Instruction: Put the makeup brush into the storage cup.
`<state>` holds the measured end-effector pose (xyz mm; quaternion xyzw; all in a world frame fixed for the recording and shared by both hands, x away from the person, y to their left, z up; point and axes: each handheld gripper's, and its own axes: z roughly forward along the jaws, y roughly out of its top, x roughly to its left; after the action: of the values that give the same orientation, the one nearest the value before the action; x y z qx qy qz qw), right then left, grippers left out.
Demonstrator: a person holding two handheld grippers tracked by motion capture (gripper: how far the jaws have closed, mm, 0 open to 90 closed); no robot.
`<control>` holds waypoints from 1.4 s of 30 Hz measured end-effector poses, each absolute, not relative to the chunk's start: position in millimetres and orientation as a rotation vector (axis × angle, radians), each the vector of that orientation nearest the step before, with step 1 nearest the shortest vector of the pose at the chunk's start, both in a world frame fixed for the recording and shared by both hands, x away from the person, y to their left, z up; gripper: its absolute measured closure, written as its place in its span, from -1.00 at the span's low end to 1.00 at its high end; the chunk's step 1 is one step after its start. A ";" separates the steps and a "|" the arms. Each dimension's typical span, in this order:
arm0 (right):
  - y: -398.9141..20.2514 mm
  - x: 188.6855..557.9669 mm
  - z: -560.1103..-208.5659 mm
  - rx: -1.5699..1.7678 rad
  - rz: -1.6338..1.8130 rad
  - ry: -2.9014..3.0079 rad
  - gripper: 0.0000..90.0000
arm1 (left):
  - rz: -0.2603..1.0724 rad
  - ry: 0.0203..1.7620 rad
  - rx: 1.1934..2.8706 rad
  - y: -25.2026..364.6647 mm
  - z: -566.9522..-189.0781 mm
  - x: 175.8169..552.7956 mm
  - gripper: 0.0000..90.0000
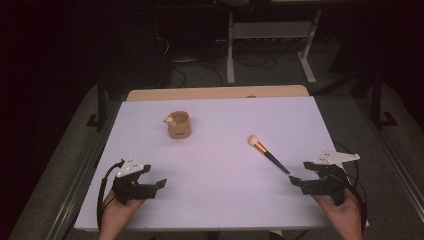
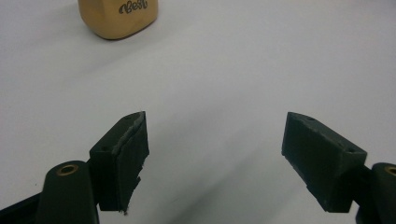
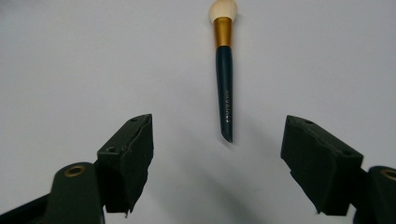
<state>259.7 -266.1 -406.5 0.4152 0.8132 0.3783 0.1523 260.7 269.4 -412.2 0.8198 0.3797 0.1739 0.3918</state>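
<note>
The right gripper [image 3: 219, 161] gapes wide, empty — just short of the brush [image 3: 223, 74] (cream bristles, gold collar, dark handle), its handle tip pointing between the jaws.

Two black hand-held grippers [image 1: 161, 184] [image 1: 294, 181], grey three-cornered top plates, trailing black cables.

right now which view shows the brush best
The right gripper view: the brush lies close ahead, whole, with its bristles, gold ferrule and dark handle sharp. The high view shows the brush small on the table, ahead of the right gripper.
</note>
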 end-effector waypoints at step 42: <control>-203.6 361.1 -395.9 1.194 0.815 2.565 -0.31 | 0.446 0.976 2.065 272.9 -409.9 257.8 -0.50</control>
<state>361.1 -203.6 -395.9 0.4037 0.8668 0.2756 0.0985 257.8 272.9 -409.9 0.8148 0.3852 0.1759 0.3959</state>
